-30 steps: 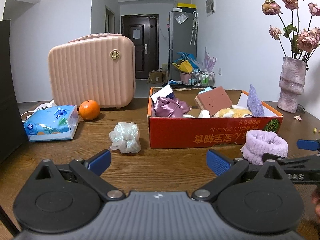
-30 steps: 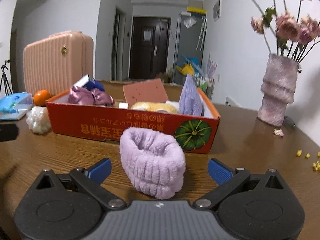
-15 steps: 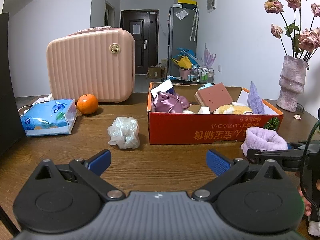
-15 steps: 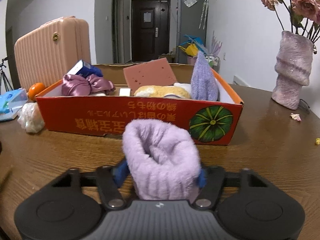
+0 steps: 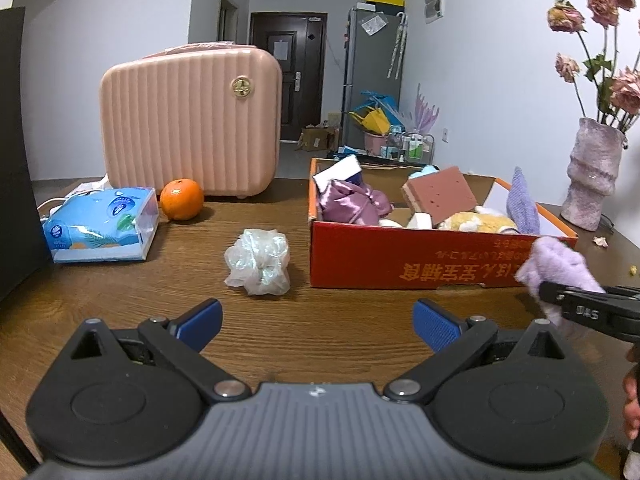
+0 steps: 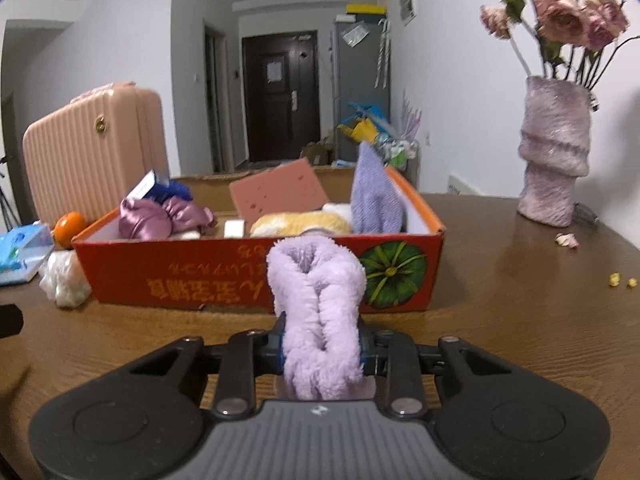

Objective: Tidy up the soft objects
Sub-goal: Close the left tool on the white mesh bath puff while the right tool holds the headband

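My right gripper is shut on a fluffy lilac band and holds it in front of the red cardboard box. The band also shows at the right of the left wrist view. The box holds a purple satin scrunchie, a pink sponge, a yellow plush piece and a lilac cloth. A clear iridescent scrunchie lies on the table left of the box. My left gripper is open and empty, low over the table.
A pink ribbed case, an orange and a blue tissue pack stand at the back left. A lilac vase with dried roses stands at the right. Small crumbs lie on the wooden table.
My right gripper closed on the lilac band and lifted it slightly off the table, squeezing it narrow. My left gripper stayed open and barely moved.
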Tool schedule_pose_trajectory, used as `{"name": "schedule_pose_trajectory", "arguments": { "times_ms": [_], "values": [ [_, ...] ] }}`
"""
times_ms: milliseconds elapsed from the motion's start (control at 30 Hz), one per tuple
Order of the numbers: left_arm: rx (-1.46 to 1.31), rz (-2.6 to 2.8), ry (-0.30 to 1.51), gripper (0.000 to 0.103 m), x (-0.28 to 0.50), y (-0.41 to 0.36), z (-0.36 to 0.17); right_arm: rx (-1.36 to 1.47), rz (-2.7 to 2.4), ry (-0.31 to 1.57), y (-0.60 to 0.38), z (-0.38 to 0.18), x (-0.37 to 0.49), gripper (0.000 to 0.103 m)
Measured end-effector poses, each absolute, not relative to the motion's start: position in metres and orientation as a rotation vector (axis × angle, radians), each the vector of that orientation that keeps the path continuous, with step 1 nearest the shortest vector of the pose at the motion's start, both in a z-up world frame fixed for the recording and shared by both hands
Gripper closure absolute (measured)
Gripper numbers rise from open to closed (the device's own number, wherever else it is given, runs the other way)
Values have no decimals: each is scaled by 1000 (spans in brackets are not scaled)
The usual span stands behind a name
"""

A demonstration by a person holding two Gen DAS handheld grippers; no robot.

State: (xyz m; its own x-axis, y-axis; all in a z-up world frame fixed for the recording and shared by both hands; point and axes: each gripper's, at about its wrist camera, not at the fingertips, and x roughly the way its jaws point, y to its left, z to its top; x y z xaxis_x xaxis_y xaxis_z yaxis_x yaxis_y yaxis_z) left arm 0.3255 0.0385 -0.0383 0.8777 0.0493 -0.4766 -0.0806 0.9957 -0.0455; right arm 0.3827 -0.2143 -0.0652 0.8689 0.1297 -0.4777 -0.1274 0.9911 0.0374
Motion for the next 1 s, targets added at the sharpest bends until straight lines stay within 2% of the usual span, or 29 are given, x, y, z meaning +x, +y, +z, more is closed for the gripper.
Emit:
{"name": "schedule_pose_trajectory", "arguments": {
  "times_ms": [433, 1000],
  "values": [
    [-63, 133, 506, 0, 357, 72, -41, 38, -14, 421, -244, -57, 382, 75],
    [11, 165, 573, 0, 425, 102, -66, 65, -121, 428, -269, -61, 392, 75]
  ]
}}
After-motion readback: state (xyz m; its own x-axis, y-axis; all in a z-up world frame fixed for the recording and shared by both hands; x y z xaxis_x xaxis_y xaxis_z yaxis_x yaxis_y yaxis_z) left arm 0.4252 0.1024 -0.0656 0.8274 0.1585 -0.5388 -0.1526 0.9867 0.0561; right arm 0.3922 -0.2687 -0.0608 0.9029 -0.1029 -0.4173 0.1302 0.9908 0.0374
